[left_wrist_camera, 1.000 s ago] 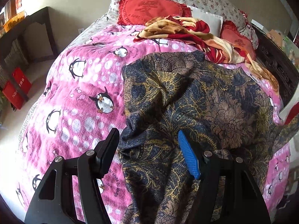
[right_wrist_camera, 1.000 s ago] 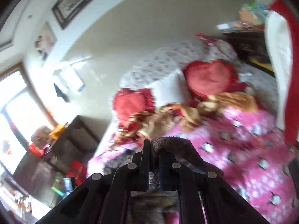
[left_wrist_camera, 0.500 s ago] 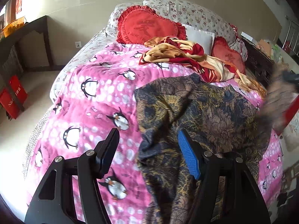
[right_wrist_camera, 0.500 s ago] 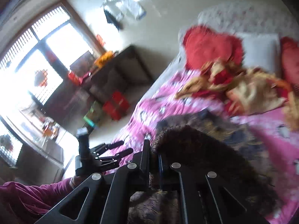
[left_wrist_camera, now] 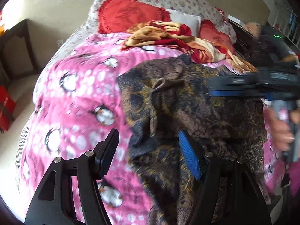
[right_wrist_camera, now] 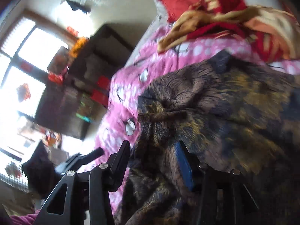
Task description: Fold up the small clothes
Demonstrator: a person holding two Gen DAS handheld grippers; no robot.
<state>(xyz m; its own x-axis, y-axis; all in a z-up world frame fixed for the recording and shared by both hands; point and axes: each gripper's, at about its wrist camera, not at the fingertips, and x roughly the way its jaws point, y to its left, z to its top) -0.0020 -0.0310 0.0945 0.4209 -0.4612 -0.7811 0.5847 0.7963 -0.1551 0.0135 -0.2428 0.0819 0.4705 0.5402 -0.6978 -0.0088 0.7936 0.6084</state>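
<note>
A dark brown, gold-patterned garment lies spread on the pink penguin blanket, with a folded flap and a drawstring near its upper left. My left gripper is open and empty, hovering over the garment's left edge. My right gripper is open and empty just above the garment; it also shows blurred in the left wrist view, reaching in from the right over the cloth.
A red and tan crumpled blanket and red heart pillows lie at the head of the bed. A dark table with red boxes stands beside the bed at the left. Dark furniture flanks the right.
My right gripper carried a part of the garment across, laid it down and opened. The garment now lies folded over itself. My left gripper stayed open and drew back a little.
</note>
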